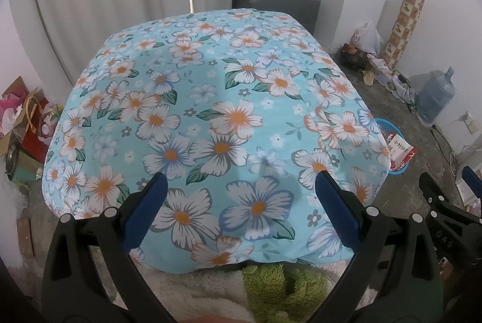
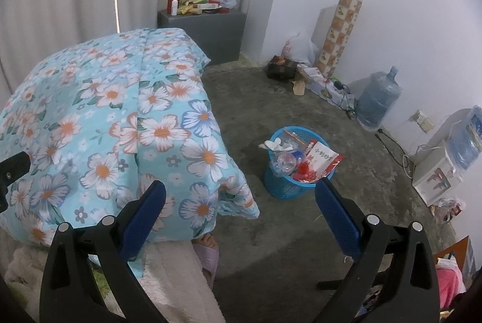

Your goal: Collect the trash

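Observation:
A blue plastic trash basket [image 2: 280, 187] stands on the concrete floor beside the table's corner. It is heaped with a red-and-white packet [image 2: 322, 157], a clear plastic bottle [image 2: 284, 161] and white tissue [image 2: 271, 145]. My right gripper [image 2: 239, 183] hangs open and empty above the floor, its right finger just in front of the basket. My left gripper [image 1: 241, 175] is open and empty over the flowered blue tablecloth [image 1: 211, 100], which has nothing on it. From the left wrist view the basket [image 1: 397, 170] peeks out past the cloth's right edge, with the packet [image 1: 399, 146] sticking up.
A grey cabinet [image 2: 205, 30] with a red flask and clutter stands at the back. Along the right wall are a water jug [image 2: 379, 98], cables, a patterned roll [image 2: 340, 33] and a white bag. A foot in a purple slipper [image 2: 208, 250] shows under the cloth.

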Demonstrator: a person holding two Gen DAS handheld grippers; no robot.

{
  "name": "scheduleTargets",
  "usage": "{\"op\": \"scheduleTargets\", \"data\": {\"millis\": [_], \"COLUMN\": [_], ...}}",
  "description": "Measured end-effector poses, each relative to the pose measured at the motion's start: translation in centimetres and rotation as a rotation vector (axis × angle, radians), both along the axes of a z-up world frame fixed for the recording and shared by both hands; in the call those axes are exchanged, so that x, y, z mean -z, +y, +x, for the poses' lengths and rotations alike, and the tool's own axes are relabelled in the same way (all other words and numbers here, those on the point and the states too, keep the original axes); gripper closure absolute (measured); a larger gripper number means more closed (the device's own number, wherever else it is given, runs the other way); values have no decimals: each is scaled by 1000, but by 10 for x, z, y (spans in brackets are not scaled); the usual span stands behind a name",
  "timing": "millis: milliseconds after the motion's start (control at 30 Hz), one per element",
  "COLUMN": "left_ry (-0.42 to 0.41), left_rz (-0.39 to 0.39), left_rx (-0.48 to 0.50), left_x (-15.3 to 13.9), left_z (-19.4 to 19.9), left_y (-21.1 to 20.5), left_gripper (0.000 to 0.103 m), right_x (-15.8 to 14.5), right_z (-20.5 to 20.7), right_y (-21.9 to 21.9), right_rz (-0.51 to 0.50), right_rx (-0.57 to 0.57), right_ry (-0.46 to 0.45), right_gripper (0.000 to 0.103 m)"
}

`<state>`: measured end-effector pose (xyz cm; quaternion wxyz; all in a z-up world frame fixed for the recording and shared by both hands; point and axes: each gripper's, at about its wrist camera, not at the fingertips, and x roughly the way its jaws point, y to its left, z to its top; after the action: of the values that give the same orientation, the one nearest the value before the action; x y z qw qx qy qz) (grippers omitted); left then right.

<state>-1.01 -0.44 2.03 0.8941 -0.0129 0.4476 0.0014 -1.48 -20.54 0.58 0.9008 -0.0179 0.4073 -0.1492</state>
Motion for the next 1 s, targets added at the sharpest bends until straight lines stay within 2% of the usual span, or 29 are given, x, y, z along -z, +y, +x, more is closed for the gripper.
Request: {"op": "scheduleTargets", "data": {"millis": [300, 633, 1000], "left_ry": [10, 7, 15], "left_rz": [14, 35, 36], "left_rx": [-10, -63, -57], "left_x": [4, 4, 6], "left_z": [2, 5, 6], "left_y": [2, 15, 16], "left_gripper": [9, 9, 9], "right_x": [-10, -9, -8], "right_z": [-3, -2, -2], "right_y": [-7, -9, -8], "right_rz": [-5, 2, 4], "right_rx": [23, 27, 26], "right_ry": [-22, -19, -18], "right_gripper": [7, 7, 7]}}
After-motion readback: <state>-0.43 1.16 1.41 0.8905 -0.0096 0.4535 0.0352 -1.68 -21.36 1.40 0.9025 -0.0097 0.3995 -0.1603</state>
